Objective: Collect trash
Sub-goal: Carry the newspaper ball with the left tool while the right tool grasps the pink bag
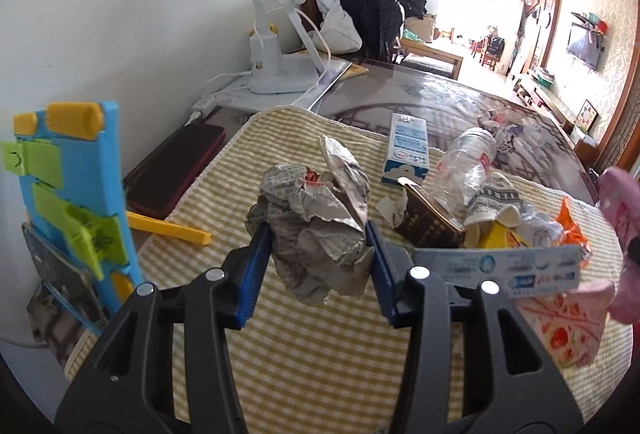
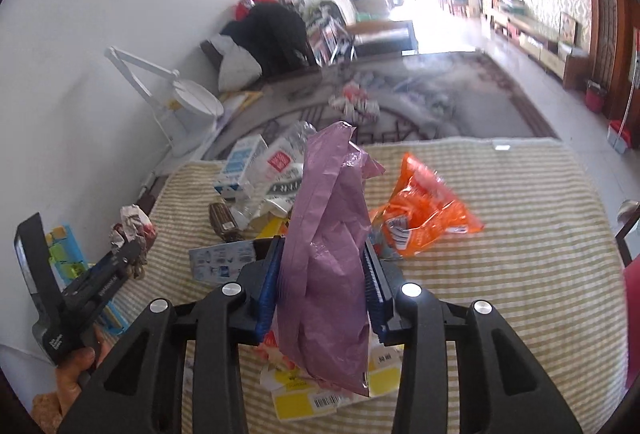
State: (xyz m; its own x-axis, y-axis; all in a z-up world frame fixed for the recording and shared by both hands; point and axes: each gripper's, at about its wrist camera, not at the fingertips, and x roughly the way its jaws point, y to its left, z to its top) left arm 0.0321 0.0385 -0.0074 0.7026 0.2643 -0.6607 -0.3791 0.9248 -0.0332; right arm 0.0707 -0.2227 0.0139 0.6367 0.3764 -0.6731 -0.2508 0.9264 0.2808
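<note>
Trash lay heaped on a yellow-checked cloth [image 1: 304,362] spread over the table [image 1: 460,101]. The left tool [image 1: 318,254] pinched a crumpled newspaper ball [image 1: 316,218] between its blue pads [image 1: 252,274], the ball lifted clear of the cloth. In the right wrist view this tool [image 2: 132,254] showed at nine o'clock, gripped by a hand [image 2: 76,370], with the same paper wad [image 2: 134,224] at its tip.

The right tool [image 2: 324,266] was clamped on a pink plastic bag [image 2: 328,254], which stood up between its fingers and hung down below them. At one o'clock from that bag lay an orange snack wrapper [image 2: 424,213]. At eleven o'clock sat a blue-and-white milk carton [image 2: 240,165], a clear plastic bottle [image 2: 288,149] and a brown box [image 2: 224,222]. Under the bag rested a yellow-and-white flattened carton [image 2: 304,398], and at nine o'clock a pale blue printed box [image 2: 220,262].

In the left wrist view, a white desk lamp [image 1: 268,45] stood at twelve o'clock against the wall, a dark red case [image 1: 172,169] lay at ten o'clock, and a blue-and-green plastic toy [image 1: 68,185] stood at nine o'clock, a yellow stick [image 1: 168,228] beside it.
</note>
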